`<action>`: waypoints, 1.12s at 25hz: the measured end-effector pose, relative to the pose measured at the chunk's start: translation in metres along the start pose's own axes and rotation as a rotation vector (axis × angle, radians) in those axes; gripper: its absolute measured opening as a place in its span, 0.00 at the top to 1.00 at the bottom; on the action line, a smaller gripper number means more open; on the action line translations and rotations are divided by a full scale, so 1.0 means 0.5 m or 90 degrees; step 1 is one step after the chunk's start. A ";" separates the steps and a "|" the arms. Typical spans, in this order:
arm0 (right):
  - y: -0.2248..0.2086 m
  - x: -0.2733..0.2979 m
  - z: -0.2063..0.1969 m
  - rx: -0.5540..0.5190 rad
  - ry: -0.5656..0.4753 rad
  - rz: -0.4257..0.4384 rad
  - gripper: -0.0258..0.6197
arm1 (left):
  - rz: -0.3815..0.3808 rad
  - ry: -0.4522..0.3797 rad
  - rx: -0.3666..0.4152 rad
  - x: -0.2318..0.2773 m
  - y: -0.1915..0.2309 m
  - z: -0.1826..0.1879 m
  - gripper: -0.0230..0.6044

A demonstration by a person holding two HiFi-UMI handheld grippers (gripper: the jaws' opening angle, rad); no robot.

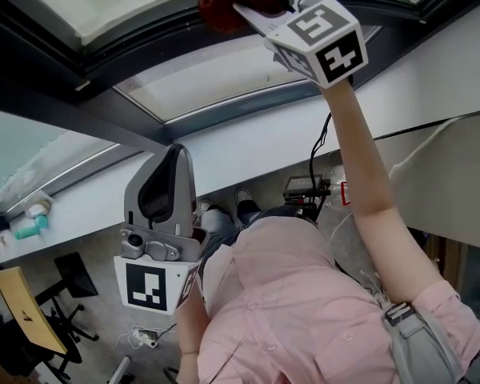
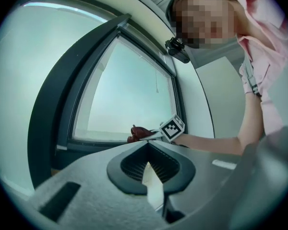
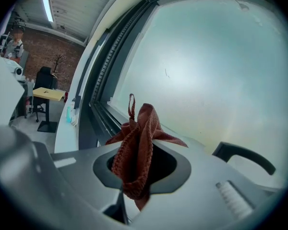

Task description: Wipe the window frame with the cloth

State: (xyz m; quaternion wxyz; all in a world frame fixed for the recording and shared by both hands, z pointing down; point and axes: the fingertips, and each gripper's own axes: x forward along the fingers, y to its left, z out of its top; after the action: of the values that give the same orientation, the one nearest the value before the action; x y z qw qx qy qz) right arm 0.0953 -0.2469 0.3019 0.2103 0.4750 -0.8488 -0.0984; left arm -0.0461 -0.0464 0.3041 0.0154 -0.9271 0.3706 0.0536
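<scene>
My right tool [image 1: 244,6] grips the bunched red cloth [image 1: 222,2] at top centre, against the dark window frame [image 1: 144,42], whose rail runs away toward the left edge, while my left tool [image 1: 174,157], closed and empty, hangs well below.

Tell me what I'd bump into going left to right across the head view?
teal bottle → left gripper → red cloth → person's raised arm
</scene>
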 end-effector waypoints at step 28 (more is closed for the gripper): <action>-0.002 -0.023 -0.015 0.096 -0.142 -0.197 0.84 | 0.010 0.004 -0.115 0.085 0.013 -0.044 0.97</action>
State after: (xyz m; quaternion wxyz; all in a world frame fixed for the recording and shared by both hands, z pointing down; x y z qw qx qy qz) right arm 0.1047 -0.2374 0.3050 0.0612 0.6005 -0.7886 -0.1174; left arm -0.0178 -0.0817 0.3214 -0.0702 -0.9218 0.3718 0.0838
